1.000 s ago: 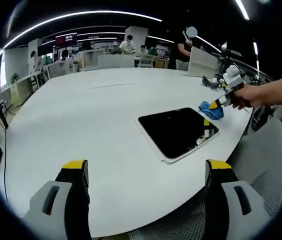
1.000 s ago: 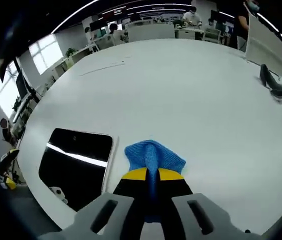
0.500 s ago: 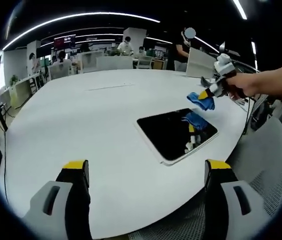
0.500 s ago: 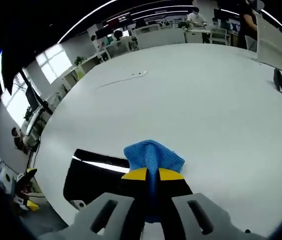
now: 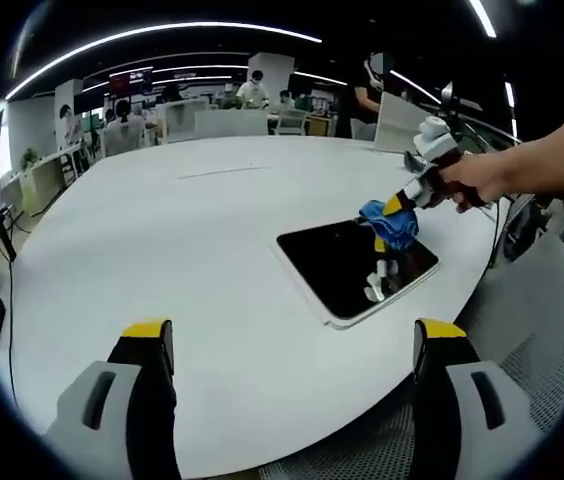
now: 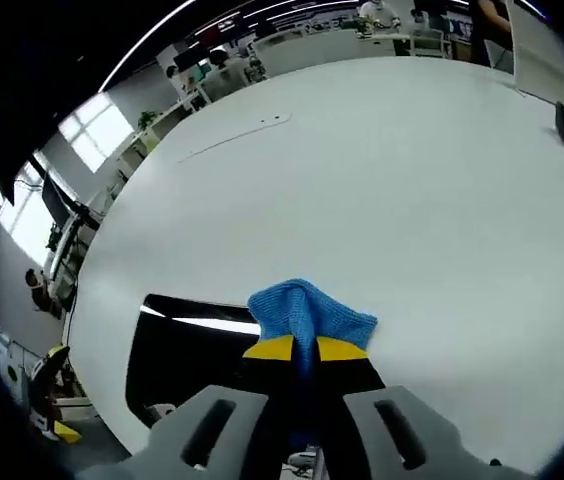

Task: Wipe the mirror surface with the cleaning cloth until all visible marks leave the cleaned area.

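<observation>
Since a second ago, when the right gripper (image 5: 398,207) held the blue cleaning cloth (image 5: 388,222) off the far right edge of the mirror (image 5: 355,264), it has swung inward and dropped; the cloth now hangs over the mirror's far right corner, at or just above the glass. Contact can't be confirmed from here. Judgement: wiping is about to begin, hardly any surface covered yet.

Right gripper view: jaws clamped tight on the cleaning cloth (image 6: 307,315), blue folds bunched ahead of the yellow tips (image 6: 301,349). Dark mirror (image 6: 194,362) lies below and left of the cloth.

Left gripper (image 5: 287,345): jaws spread wide, holding nothing, parked at the near table edge, well apart from the mirror.

Mirror: dark rectangle in a pale frame, flat on the white table (image 5: 162,240), near its right rim. In the left gripper view its long axis runs diagonally, from near right to far left; short ends face the person's hand (image 5: 467,182) and the table's middle. Marks too faint to pick out; reflections show on the glass.
</observation>
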